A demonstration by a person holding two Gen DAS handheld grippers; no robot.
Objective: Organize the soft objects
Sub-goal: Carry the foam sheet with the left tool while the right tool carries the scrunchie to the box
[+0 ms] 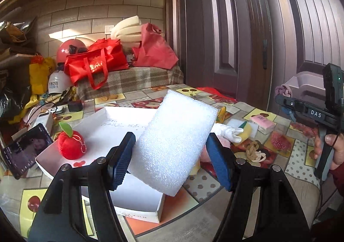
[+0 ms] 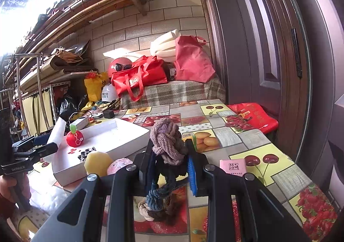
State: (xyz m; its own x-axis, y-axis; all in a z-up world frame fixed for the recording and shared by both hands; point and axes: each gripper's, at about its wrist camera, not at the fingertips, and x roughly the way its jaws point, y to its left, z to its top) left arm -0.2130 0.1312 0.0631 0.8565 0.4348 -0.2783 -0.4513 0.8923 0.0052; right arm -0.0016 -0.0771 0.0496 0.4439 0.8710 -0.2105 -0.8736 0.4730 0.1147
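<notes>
My left gripper (image 1: 169,153) is shut on a white foam block (image 1: 174,143), held tilted above the near end of a white tray (image 1: 120,121). A red plush apple (image 1: 72,147) sits in the tray's left part; it also shows in the right wrist view (image 2: 75,138). My right gripper (image 2: 171,162) is shut on a braided rope toy (image 2: 167,145) with a mauve knot on top and a blue knot hanging below, lifted above the table. The tray (image 2: 120,136) lies to its left.
On the fruit-patterned tablecloth (image 2: 253,140) lie a yellow sponge (image 2: 96,163), a pink plush (image 2: 119,165), a pink packet (image 2: 232,166), a white plush hand (image 1: 228,132) and a beige knot (image 1: 255,151). Red bags (image 1: 96,65) and a door (image 1: 247,26) stand behind.
</notes>
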